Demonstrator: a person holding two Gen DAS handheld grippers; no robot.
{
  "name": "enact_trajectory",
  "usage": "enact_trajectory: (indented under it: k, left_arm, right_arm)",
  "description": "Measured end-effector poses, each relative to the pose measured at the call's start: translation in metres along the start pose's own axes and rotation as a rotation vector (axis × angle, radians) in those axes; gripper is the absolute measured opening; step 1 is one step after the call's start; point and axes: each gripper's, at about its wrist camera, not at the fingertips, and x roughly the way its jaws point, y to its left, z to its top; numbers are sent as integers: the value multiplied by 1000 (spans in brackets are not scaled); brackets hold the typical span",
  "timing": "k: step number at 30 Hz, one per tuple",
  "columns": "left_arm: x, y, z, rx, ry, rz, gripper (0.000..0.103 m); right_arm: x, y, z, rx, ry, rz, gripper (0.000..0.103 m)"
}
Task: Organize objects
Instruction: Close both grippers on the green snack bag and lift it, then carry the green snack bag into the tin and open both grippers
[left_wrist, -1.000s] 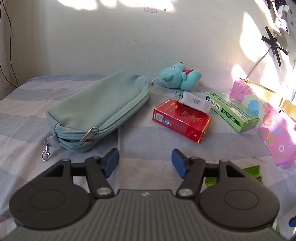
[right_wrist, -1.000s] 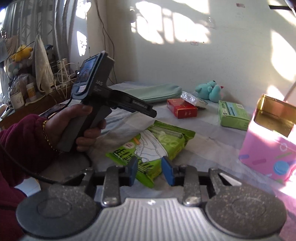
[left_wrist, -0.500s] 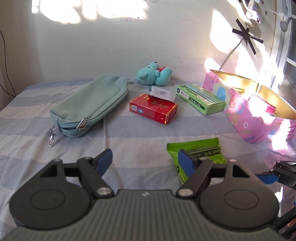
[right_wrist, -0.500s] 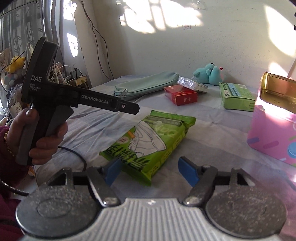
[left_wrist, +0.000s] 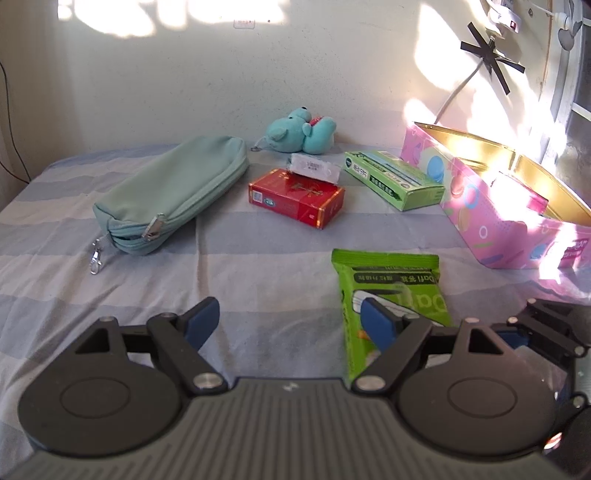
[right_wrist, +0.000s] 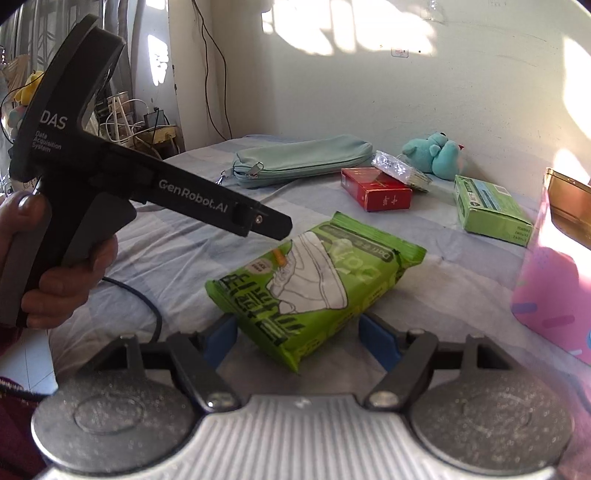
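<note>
1. My right gripper (right_wrist: 297, 338) has its jaws spread wide on either side of the near end of the green wipes pack (right_wrist: 317, 288), not yet touching it.
2. The pack lies flat on the striped bedsheet (left_wrist: 258, 266) near its front edge, just beside the pink tin box (left_wrist: 517, 206).
3. I would ease forward so both pads bracket the pack's narrow end, then close gently, since the soft wrapper may buckle.
4. My left gripper (left_wrist: 291, 323) hangs with jaws apart, holding nothing.

Left claw (right_wrist: 273, 225): "DAS", "Data Acquisition System", "GenRobot.AI".
</note>
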Motion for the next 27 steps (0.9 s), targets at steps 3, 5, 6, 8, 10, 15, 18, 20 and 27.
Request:
enact_trajectory:
  k: [3, 5, 6, 8, 10, 15, 18, 20, 27]
  left_arm:
    - [14, -3, -6, -57, 48, -125, 83]
    - [16, -8, -4, -62, 47, -136, 73]
    - [14, -13, -1, -44, 51, -156, 58]
    - [10, -25, 3, 3, 53, -141, 51]
    - [8, -36, 3, 53, 35, -96, 51]
    - [1, -52, 6, 135, 0, -27, 50]
    - [-2, -60, 8, 161, -13, -6, 50]
    - [-3, -65, 9, 172, -19, 4, 50]
    - [-3, -82, 10, 205, -17, 17, 50]
  right_arm:
    - [10, 4, 5, -11, 0, 0, 67]
    - [13, 6, 5, -18, -7, -10, 65]
    - [12, 5, 5, -14, -11, -10, 63]
    - [10, 4, 3, -3, -27, -8, 59]
    - [6, 5, 2, -4, -50, -8, 57]
    - [-2, 9, -1, -14, -113, -36, 51]
    - [-8, 7, -2, 3, -151, -33, 49]
    - [-9, 3, -3, 22, -159, -24, 48]
    - [-14, 4, -5, 6, -154, -44, 48]
